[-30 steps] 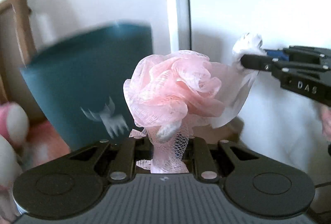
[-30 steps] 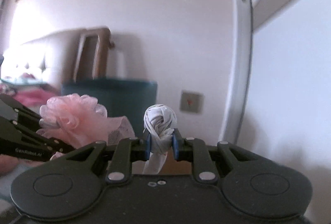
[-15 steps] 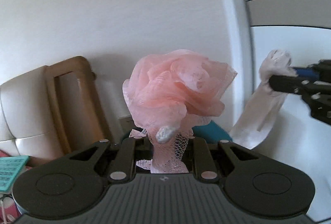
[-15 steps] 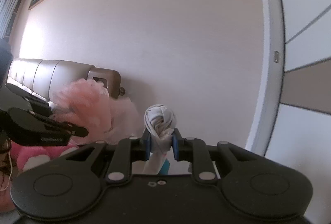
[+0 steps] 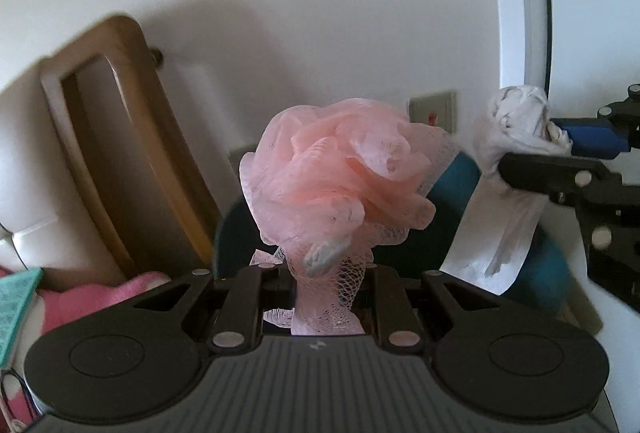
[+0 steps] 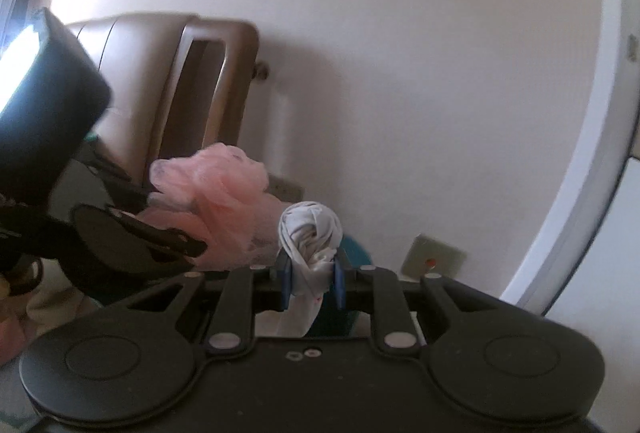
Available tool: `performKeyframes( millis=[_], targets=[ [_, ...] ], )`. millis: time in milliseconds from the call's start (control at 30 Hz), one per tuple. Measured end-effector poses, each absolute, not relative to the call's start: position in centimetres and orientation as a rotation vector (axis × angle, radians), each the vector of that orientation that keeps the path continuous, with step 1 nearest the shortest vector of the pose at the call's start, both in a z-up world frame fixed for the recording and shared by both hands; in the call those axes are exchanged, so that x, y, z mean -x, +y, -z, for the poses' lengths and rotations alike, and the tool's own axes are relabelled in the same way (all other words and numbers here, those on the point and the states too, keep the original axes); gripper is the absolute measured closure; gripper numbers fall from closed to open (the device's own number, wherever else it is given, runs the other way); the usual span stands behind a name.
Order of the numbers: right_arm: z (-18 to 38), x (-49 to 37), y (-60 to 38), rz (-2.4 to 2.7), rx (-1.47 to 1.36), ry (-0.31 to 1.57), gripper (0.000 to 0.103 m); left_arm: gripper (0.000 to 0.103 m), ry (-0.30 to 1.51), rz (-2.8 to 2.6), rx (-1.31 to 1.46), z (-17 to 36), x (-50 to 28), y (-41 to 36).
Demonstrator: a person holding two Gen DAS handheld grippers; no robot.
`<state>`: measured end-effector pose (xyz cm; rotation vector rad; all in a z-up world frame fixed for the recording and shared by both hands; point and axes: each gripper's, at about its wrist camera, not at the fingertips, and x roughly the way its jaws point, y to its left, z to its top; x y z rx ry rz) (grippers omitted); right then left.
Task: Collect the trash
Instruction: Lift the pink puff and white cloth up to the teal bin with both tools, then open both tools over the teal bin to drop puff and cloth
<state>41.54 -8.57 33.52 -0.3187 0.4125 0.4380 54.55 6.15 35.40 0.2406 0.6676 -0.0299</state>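
My left gripper [image 5: 320, 281] is shut on a pink mesh bath pouf [image 5: 340, 185], which puffs out above the fingers. My right gripper [image 6: 310, 277] is shut on a crumpled white tissue wad [image 6: 310, 229], with a strip of it hanging below the blue pads. A teal bin [image 5: 460, 193] stands behind and below both, mostly hidden by the pouf and tissue. In the left wrist view the right gripper [image 5: 560, 153] comes in from the right, holding the tissue [image 5: 516, 121]. In the right wrist view the left gripper [image 6: 168, 237] comes in from the left with the pouf [image 6: 212, 193].
A white wall with a socket plate [image 5: 432, 109] lies ahead. A wooden-framed headboard [image 5: 120, 137] with cream padding stands at the left, pink fabric [image 5: 92, 297] below it. A white door frame [image 5: 516, 1] runs up the right side.
Both grippers have risen and swung with their loads still held. The teal bin, large and close on the left a second ago, now sits behind the pouf and tissue; headboard and socket came into view.
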Motion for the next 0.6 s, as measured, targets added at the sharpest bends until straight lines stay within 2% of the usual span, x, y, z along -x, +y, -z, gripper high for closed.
performKeyframes(
  millis=[233, 467, 567, 600],
  targets=[
    [-31.7, -43.4, -6.7, -0.466, 0.357, 0.505, 0.081, 0.085, 0.760, 0.047, -0.268, -32.1, -55.7, 6.5],
    [-31.1, -43.3, -6.6, -0.479, 0.358, 0.533, 0.072, 0.081, 0.808, 0.064, -0.239, -30.6, -56.8, 7.4],
    [-31.1, -42.9, -7.0, -0.483, 0.341, 0.537, 0.070, 0.069, 0.809, 0.065, -0.228, -30.8, -55.7, 7.2],
    [-31.1, -42.8, -7.1, -0.484, 0.336, 0.536, 0.069, 0.059, 0.807, 0.069, -0.220, -30.8, -55.6, 7.2]
  ],
)
